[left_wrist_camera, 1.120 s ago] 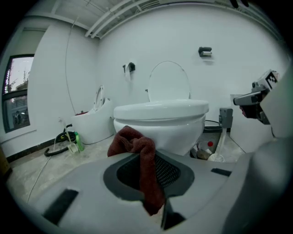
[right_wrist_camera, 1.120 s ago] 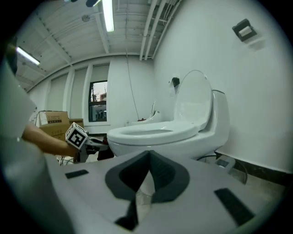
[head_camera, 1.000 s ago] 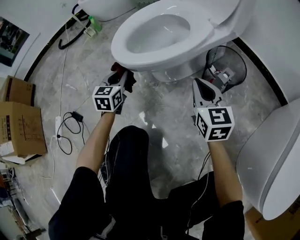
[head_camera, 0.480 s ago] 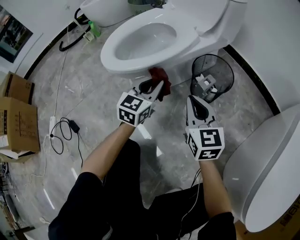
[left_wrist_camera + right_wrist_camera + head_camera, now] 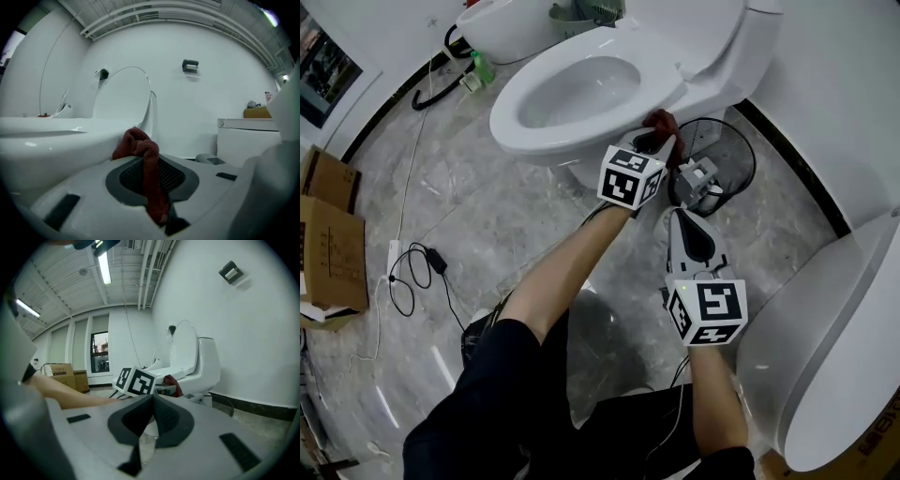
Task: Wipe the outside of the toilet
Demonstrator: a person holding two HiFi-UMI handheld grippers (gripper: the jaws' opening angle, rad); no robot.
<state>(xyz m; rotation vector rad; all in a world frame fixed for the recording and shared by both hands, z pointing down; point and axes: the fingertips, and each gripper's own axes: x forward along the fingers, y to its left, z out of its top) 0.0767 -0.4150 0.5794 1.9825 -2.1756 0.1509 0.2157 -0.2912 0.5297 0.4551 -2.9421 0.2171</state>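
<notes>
Grey marble floor (image 5: 487,216), white walls.

Far left, head view: cardboard boxes (image 5: 328,253) and a looped cable (image 5: 412,272) on the floor.

Centre: toilet (image 5: 581,94), seat down, lid up. The left hand-held gripper (image 5: 652,141) reaches under the seat rim on the bowl's side towards the tank. Its jaws are clamped on a dark red cloth (image 5: 663,122). The cloth's bunched end lies against the outside of the bowl.

Left gripper view adds the grip itself. The cloth (image 5: 145,154) hangs pinched between the dark pads of the left hand-held gripper (image 5: 152,176), bunched above the tips beside the white bowl. A wall fitting (image 5: 190,65) shows high on the wall there, which the head view misses.

Right of the bowl: black wire bin (image 5: 727,150) with scraps inside.

Right hand-held gripper (image 5: 689,225) hovers over the floor, near the bin and apart from the toilet. Right gripper view: right hand-held gripper (image 5: 152,413) with jaws closed and nothing held. Beyond it are the left one's marker cube (image 5: 136,380) and the cloth (image 5: 172,383).

Far right, head view only: a second toilet (image 5: 834,347).
</notes>
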